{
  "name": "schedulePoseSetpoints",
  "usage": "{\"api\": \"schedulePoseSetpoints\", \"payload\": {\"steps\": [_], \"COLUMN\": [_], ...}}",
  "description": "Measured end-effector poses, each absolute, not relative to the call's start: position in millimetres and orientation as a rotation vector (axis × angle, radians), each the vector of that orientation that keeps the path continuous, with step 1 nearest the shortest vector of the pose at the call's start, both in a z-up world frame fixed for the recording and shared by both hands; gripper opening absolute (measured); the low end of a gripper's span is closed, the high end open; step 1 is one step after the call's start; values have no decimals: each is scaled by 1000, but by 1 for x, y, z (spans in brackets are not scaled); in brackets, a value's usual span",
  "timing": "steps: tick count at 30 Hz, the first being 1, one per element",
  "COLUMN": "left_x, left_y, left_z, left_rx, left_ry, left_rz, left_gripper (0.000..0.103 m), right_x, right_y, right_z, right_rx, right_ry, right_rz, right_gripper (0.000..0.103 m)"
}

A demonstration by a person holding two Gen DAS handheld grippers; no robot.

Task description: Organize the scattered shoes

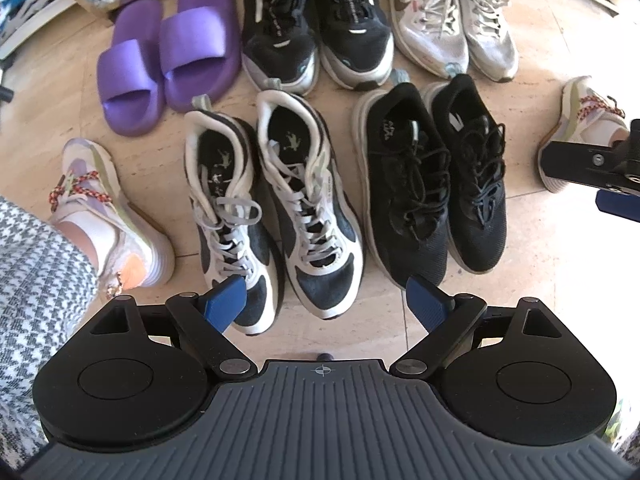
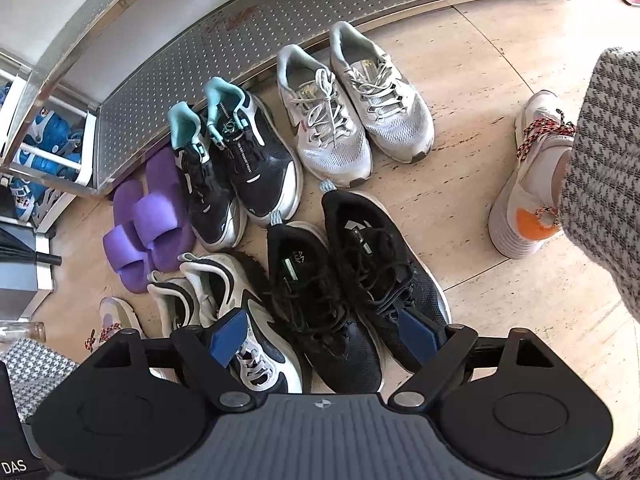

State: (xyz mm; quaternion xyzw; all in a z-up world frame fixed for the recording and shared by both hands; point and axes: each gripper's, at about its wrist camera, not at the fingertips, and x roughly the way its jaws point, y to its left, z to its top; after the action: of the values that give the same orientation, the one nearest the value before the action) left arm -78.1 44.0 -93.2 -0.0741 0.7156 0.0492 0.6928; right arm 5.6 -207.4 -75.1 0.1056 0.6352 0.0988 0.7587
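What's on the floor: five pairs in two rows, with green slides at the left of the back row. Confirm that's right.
Wrong on colour only. The slides at the left of the back row are purple, not green, as the left wrist view shows. The five pairs in two rows stand.

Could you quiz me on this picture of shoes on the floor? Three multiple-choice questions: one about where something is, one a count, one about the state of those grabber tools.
1. Where do the purple slippers lie?
A. On the metal shelf
B. On the floor beside the black-and-teal sneakers
C. Between the fingers

2. How many pairs stand on the floor, apart from the shoes being worn?
A. Three
B. Five
C. Seven

3. How are the left gripper and right gripper?
A. Both open, holding nothing
B. Both clamped on a shoe
C. One holds a lace

Answers: 1 B, they sit next to that pair on the tile; 2 B, three pairs behind, two in front; 3 A, blue fingers stand apart above the shoes.
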Motion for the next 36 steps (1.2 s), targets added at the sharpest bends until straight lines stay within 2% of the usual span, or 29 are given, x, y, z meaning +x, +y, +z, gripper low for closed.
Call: {"api": "schedulePoseSetpoints", "payload": {"steps": [36], "left_x": [-79], "left_y": [37], "left_z": [-91], "left_rx": [-143], "left_ry": [1594], "left_rz": [99], "left_gripper": [91], "right_x": [0], "right_y": [-205], "right_z": [-77], "right_rx": [227], "right_ry": [1401], "right_rz": [233], "right_gripper": [86]}}
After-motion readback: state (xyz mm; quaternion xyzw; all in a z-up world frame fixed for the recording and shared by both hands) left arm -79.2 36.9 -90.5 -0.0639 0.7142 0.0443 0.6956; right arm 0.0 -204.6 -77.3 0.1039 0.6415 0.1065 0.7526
